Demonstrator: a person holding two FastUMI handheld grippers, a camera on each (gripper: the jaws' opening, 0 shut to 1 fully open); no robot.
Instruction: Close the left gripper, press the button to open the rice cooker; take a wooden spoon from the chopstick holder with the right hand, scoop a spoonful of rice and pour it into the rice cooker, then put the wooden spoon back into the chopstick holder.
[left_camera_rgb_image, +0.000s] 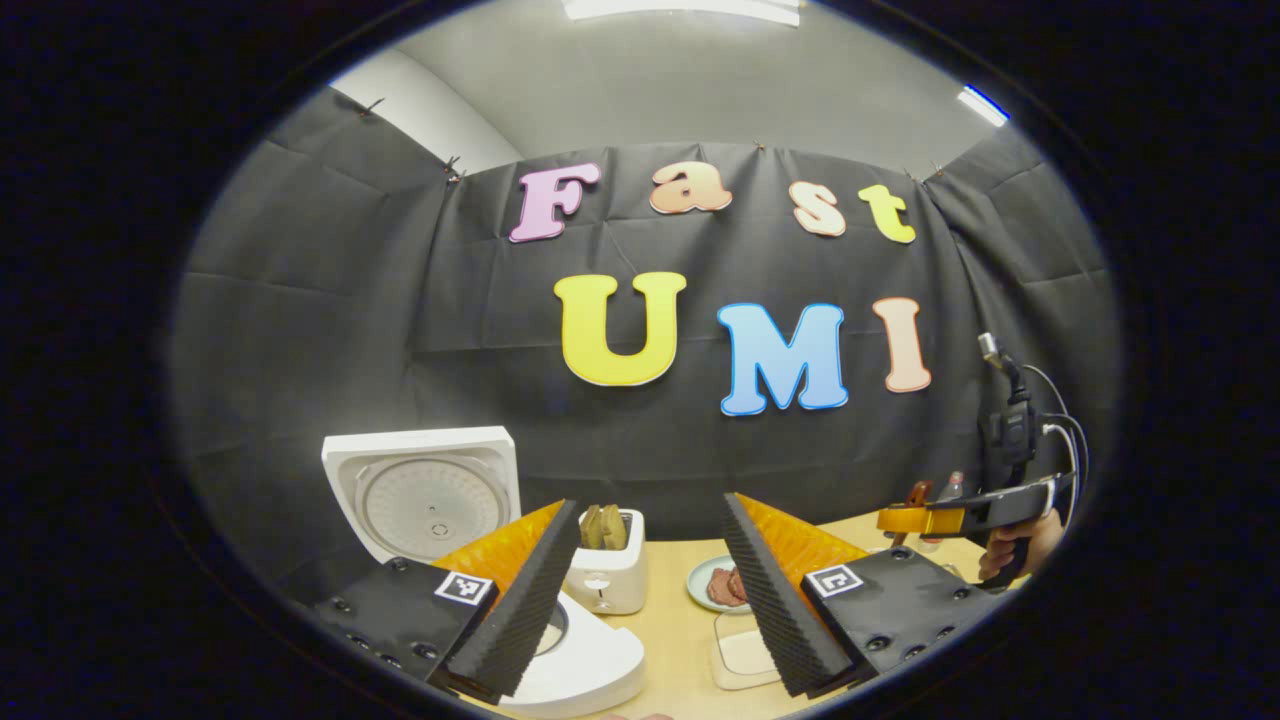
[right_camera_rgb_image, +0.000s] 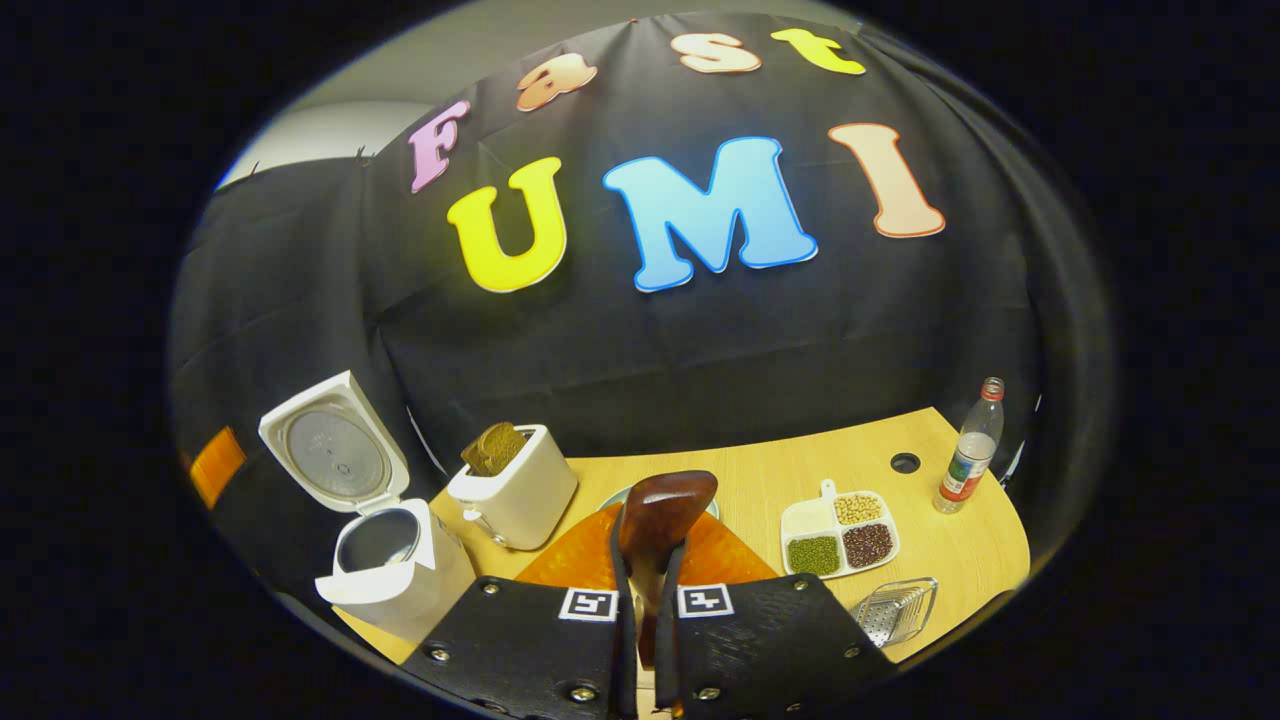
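The left tool (left_camera_rgb_image: 650, 590) is standing with its fingers wide apart, gripping nothing, hanging low over the worktop (left_camera_rgb_image: 680, 640). The cooker (left_camera_rgb_image: 560, 660) is sitting at that view's lower left with its lid (left_camera_rgb_image: 425, 495) standing upright, the round inner plate facing forward. Just beside the cooker a toaster (left_camera_rgb_image: 610, 575) is holding two brown slices, and a plate (left_camera_rgb_image: 712, 585) with dark pieces is lying beyond the gap between the fingers. At the far right of the left gripper view a hand (left_camera_rgb_image: 1020, 550) is holding the other tool up, well apart from the cooker.

In the right gripper view, the right tool (right_camera_rgb_image: 648, 580) is squeezing together on the spoon (right_camera_rgb_image: 660, 525), both fingers pressing its handle, the dark bowl rising above the fingertips. The cooker (right_camera_rgb_image: 400, 570) is standing open at lower left, its lid (right_camera_rgb_image: 335, 450) tilted back, and the toaster (right_camera_rgb_image: 520, 490) is standing next to it. To the right of the spoon a divided dish (right_camera_rgb_image: 840, 540) is holding three heaps of grains or beans. A clear container (right_camera_rgb_image: 895, 610) is lying near the worktop's (right_camera_rgb_image: 780, 480) front edge, and a bottle (right_camera_rgb_image: 970, 450) is standing at the far right.
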